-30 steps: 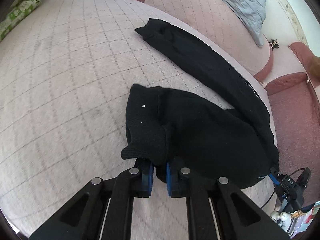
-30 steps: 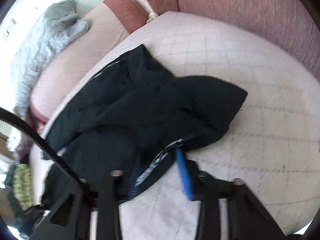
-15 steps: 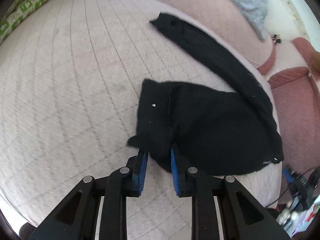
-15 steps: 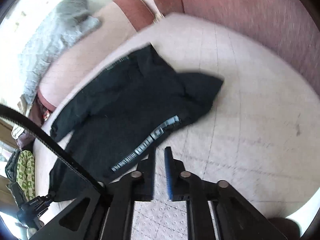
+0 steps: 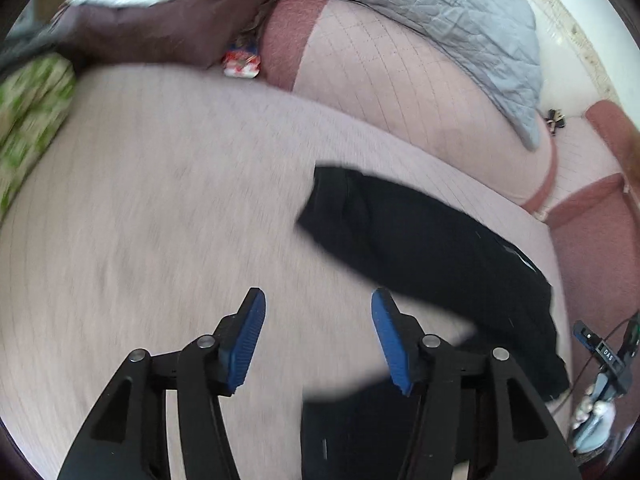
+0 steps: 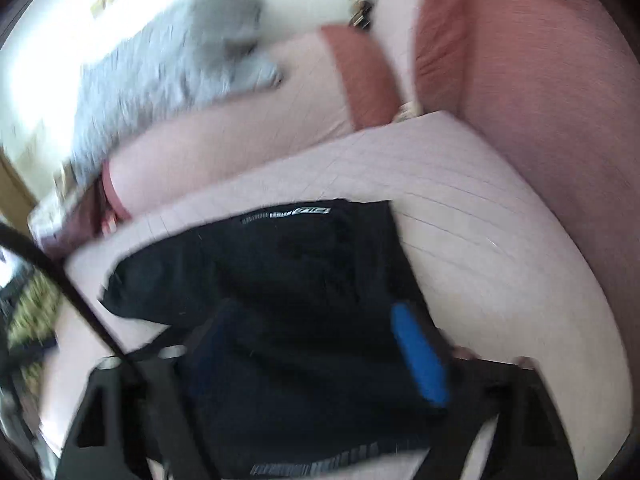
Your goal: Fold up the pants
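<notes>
- Change noted: a second ago both grippers were clamped on the black knit pants [image 5: 432, 248]; both have since let go and drawn back, and the garment lies on the pale quilted mattress cover [image 5: 160, 200].
- Implication, as a judgement: one fold has been laid down. The pants appear doubled over in the right wrist view, waistband lettering [image 6: 298, 212] at the far edge; a further fold probably remains.
- Left gripper [image 5: 318, 336]: jaws opening, blue pads [image 5: 246, 340] clearly apart, only bare cover between them. Released; the pants lie beside and beyond its right finger.
- Right gripper [image 6: 304, 360]: jaws opening, image blurred. Black fabric fills the gap below, but the one visible blue pad [image 6: 420, 356] shows no pinch; judged released.
- Surroundings: grey quilted blanket [image 5: 420, 12] well apart from the pants.
</notes>
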Available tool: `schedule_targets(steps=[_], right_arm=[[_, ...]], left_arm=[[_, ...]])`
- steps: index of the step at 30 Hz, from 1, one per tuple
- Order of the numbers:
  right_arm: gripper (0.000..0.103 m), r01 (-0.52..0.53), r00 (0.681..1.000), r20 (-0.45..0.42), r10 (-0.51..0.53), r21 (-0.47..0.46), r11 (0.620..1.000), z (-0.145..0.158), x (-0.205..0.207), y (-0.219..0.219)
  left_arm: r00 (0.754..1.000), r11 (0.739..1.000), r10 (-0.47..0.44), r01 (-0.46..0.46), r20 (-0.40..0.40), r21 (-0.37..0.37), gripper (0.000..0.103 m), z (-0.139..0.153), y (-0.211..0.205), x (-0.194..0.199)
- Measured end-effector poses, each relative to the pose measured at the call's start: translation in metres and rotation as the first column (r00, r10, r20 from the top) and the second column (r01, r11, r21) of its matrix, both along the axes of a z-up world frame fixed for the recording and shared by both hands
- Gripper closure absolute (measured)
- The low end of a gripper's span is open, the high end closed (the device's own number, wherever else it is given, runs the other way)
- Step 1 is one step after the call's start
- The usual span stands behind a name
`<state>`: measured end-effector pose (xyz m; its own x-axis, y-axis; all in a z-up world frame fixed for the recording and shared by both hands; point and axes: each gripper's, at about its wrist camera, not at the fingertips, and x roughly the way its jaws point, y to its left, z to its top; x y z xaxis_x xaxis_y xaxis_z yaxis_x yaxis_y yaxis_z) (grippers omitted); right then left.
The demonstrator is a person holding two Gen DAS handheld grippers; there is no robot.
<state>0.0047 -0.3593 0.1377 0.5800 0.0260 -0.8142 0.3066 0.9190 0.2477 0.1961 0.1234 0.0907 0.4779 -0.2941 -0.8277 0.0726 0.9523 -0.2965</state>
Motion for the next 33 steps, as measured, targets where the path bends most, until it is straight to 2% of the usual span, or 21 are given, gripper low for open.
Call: schedule_targets(steps=[2, 6, 9, 11, 12, 13, 17, 19, 20, 21, 22, 23, 24, 25, 27, 33], right_arm=[[0.036, -0.045, 0.997, -0.056, 0.045, 0.000, 0.999, -0.017, 0.042, -0.008], [0.036, -0.106, 0.991, -0.082, 0.104, -0.014, 0.994, -0.035, 0.107, -0.020], [0.035, -0.146, 0.985, -0.090, 0.145, -0.007, 0.989, -0.044, 0.145, -0.026], [0.033, -0.189, 0.976, -0.107, 0.191, 0.023, 0.982, -0.052, 0.170, -0.029], [0.033, -0.208, 0.970, -0.121, 0.210, 0.028, 0.978, -0.056, 0.180, -0.029], [0.033, -0.239, 0.961, -0.136, 0.240, 0.029, 0.971, -0.061, 0.191, -0.027], [0.033, -0.323, 0.926, -0.181, 0.333, 0.081, 0.943, -0.079, 0.216, -0.018], [0.031, -0.357, 0.907, -0.200, 0.371, 0.106, 0.928, -0.087, 0.223, -0.011], [0.028, -0.374, 0.902, -0.199, 0.384, 0.087, 0.923, -0.088, 0.224, -0.007], [0.028, -0.391, 0.895, -0.202, 0.398, 0.073, 0.917, -0.088, 0.225, -0.003], [0.028, -0.410, 0.886, -0.212, 0.412, 0.054, 0.910, -0.089, 0.225, 0.003], [0.035, -0.424, 0.880, -0.217, 0.422, 0.042, 0.905, -0.089, 0.226, 0.006], [0.064, -0.442, 0.872, -0.220, 0.438, 0.030, 0.896, -0.089, 0.224, 0.010], [0.079, -0.458, 0.863, -0.222, 0.453, 0.035, 0.889, -0.089, 0.221, 0.014], [0.089, -0.452, 0.868, -0.212, 0.450, 0.039, 0.891, -0.085, 0.215, 0.017], [0.093, -0.428, 0.891, -0.165, 0.422, 0.001, 0.904, -0.060, 0.192, 0.024]], left_arm=[[1.000, 1.000, -0.014, 0.014, -0.018, -0.016, 0.047, -0.008, -0.007, 0.038], [0.995, 0.999, -0.023, 0.019, -0.098, -0.042, 0.047, -0.043, -0.024, 0.104], [0.991, 0.998, -0.046, 0.040, -0.127, -0.051, 0.047, -0.066, -0.037, 0.133], [0.991, 0.997, -0.065, 0.059, -0.120, -0.048, 0.043, -0.073, -0.045, 0.142], [0.992, 0.996, -0.080, 0.077, -0.094, -0.042, 0.034, -0.072, -0.051, 0.147], [0.992, 0.994, -0.098, 0.095, -0.079, -0.046, 0.029, -0.071, -0.056, 0.149], [0.984, 0.985, -0.168, 0.165, -0.066, -0.053, 0.025, -0.073, -0.077, 0.158], [0.976, 0.978, -0.207, 0.206, -0.063, -0.012, 0.025, -0.074, -0.090, 0.155], [0.972, 0.974, -0.225, 0.226, -0.061, 0.014, 0.028, -0.075, -0.096, 0.154], [0.968, 0.966, -0.244, 0.248, -0.061, 0.069, 0.049, -0.074, -0.104, 0.151], [0.966, 0.960, -0.252, 0.257, -0.060, 0.111, 0.085, -0.074, -0.109, 0.149], [0.959, 0.954, -0.275, 0.281, -0.072, 0.107, 0.091, -0.073, -0.112, 0.148], [0.956, 0.954, -0.283, 0.289, -0.079, 0.084, 0.092, -0.072, -0.113, 0.148], [0.956, 0.952, -0.285, 0.291, -0.072, 0.091, 0.092, -0.069, -0.116, 0.146], [0.958, 0.949, -0.281, 0.285, -0.047, 0.135, 0.092, -0.062, -0.120, 0.142], [0.959, 0.955, -0.280, 0.272, 0.047, 0.120, 0.092, -0.024, -0.115, 0.107]])
